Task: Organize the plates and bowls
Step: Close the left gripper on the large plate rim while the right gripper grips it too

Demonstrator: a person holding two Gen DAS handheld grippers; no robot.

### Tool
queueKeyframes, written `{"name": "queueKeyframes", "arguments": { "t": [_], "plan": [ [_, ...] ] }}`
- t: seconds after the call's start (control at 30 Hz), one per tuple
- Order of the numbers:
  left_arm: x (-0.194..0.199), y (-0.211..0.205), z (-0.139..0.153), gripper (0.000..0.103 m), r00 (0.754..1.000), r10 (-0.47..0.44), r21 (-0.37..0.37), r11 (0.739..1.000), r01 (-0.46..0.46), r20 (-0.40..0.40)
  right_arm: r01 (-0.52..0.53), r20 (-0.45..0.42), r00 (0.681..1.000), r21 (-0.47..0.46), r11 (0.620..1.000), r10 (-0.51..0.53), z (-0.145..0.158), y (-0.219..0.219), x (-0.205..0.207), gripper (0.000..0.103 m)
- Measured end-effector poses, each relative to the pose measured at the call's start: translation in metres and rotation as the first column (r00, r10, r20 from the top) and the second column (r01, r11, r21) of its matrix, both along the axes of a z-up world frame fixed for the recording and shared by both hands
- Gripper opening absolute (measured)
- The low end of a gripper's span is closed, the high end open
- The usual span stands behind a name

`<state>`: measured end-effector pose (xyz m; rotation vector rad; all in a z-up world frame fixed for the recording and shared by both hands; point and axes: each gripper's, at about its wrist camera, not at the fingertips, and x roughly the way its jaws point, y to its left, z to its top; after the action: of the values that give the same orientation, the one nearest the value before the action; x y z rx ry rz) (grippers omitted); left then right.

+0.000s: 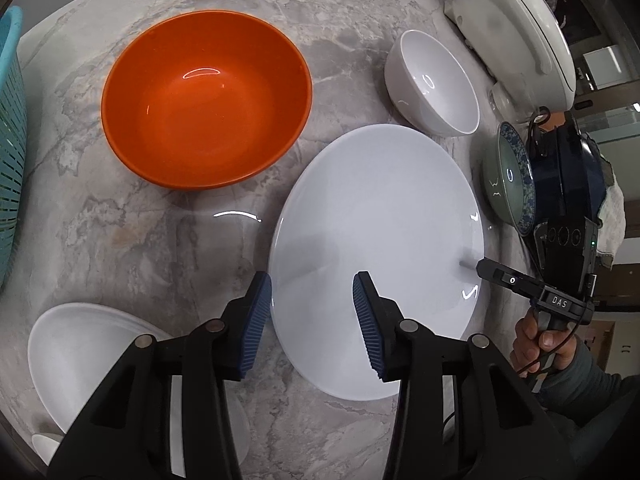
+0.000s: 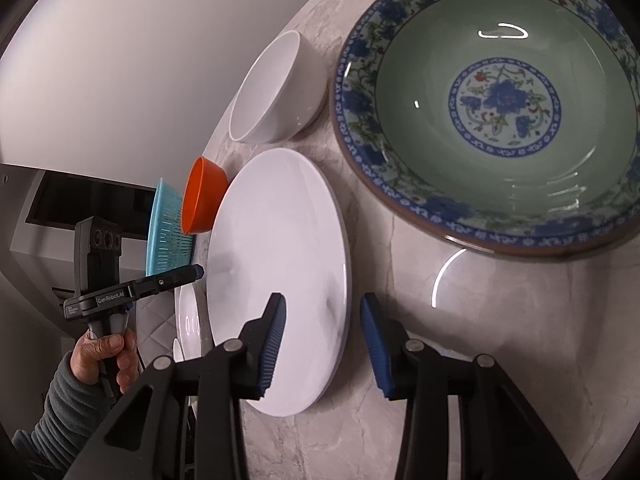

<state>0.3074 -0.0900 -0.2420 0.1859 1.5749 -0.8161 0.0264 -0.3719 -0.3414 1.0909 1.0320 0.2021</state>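
Marble-look tabletop (image 1: 132, 240), all dishes spread out singly, nothing stacked yet. Teal slotted basket (image 1: 10, 128) at far left edge, empty as far as visible. White appliance (image 1: 516, 28) at far right corner.

Largest to smallest:
- Big white plate (image 1: 376, 256) flat at centre, between both tools.
- Orange bowl (image 1: 206, 98) upright, left of plate, apart from it.
- Green bowl with blue floral rim (image 2: 504, 104) upright, just right of plate.
- White dishes (image 1: 84, 352) at near-left corner, apparently more than one nested; exact count unclear.
- Small white bowl (image 1: 434, 80) upright, behind plate, near appliance.

Left hand-held gripper (image 1: 312, 320): jaws part-open, straddling near-left rim of plate, pads not pressing, nothing held. Right hand-held gripper (image 2: 322, 344): jaws part-open, over near-right rim of same plate, one pad above plate and other over bare tabletop, nothing held.

Progress read: early. No sorted pile of bowls, no plate moved to basket. Probable current step: grab big plate by rim. Left to do: practically everything, plates together, bowls nested by size.
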Motion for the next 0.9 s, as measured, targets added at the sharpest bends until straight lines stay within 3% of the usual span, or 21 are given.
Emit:
{"name": "queueKeyframes", "arguments": {
  "t": [0.37, 0.63, 0.77, 0.9],
  "plan": [
    [0.007, 0.002, -0.018, 0.040, 0.999, -0.011, 0.031, 0.999, 0.012, -0.045, -0.006, 0.001, 1.000, 0.019, 1.000, 0.006, -0.005, 0.000, 0.004, 0.039],
    [-0.001, -0.007, -0.028, 0.040, 0.997, -0.048, 0.039, 0.998, 0.051, -0.068, -0.002, -0.012, 1.000, 0.023, 1.000, 0.003, -0.006, 0.003, 0.011, 0.027],
    [-0.004, -0.006, -0.032, 0.031, 0.997, -0.031, 0.039, 0.999, 0.033, -0.069, 0.002, -0.007, 1.000, 0.022, 1.000, -0.002, -0.006, 0.001, 0.012, 0.026],
    [-0.005, -0.004, -0.033, 0.025, 0.998, -0.015, 0.043, 0.999, 0.018, -0.062, 0.020, -0.017, 1.000, 0.016, 1.000, -0.020, -0.007, -0.002, 0.014, 0.018]
  ]
}}
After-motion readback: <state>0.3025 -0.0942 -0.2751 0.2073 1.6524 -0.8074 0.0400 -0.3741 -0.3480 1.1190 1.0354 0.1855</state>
